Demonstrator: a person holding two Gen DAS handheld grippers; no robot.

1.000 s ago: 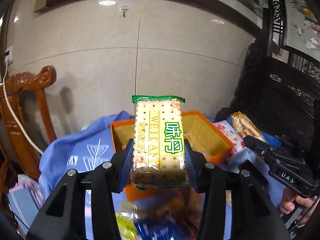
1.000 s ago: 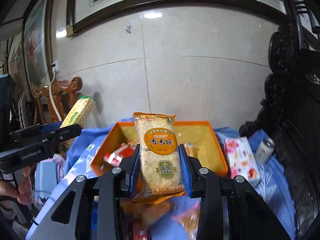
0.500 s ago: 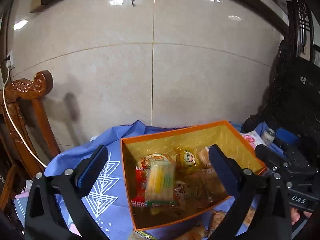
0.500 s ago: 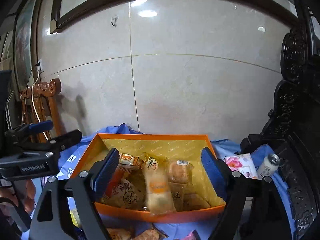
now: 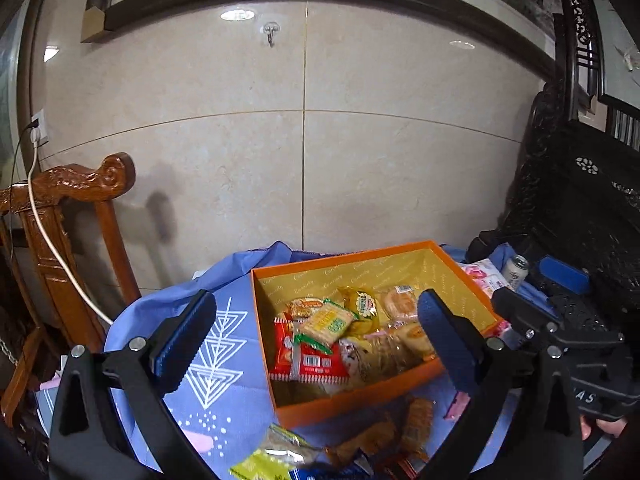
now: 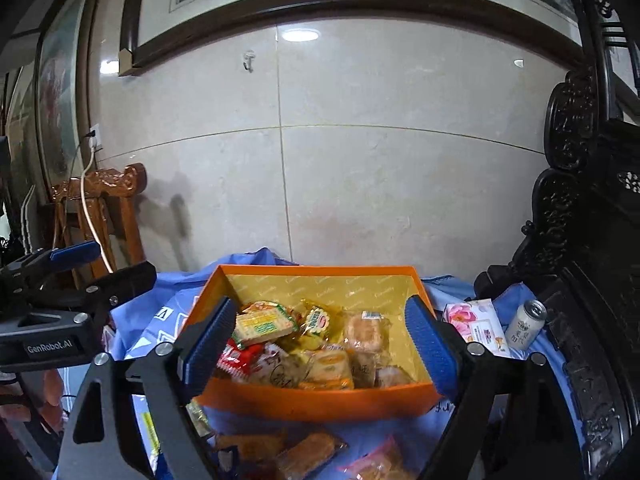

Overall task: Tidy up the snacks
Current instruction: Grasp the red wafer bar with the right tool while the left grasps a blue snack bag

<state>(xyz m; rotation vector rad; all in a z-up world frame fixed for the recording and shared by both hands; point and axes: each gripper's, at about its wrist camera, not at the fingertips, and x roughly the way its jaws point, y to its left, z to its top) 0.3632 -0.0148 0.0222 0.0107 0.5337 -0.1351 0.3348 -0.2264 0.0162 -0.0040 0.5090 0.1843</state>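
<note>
**Both tongs empty over the snack box**

Left wrist view: the left gripper (image 5: 316,334) hangs spread wide above the orange box (image 5: 362,402) on the blue cloth (image 5: 224,364). The green-lettered cracker pack (image 5: 326,322), clamped a second ago, lies inside.

Right wrist view: the right gripper (image 6: 320,346) gapes empty; its rice cracker pack (image 6: 330,368) rests in the box. "GenRobot.AI" marks the left gripper.

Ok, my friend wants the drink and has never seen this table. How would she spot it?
Start at the orange box on the blue cloth and look right, past the pink floral pack. The can stands beside the dark carved chair, the only metal cylinder among flat wrapped snacks.
</note>
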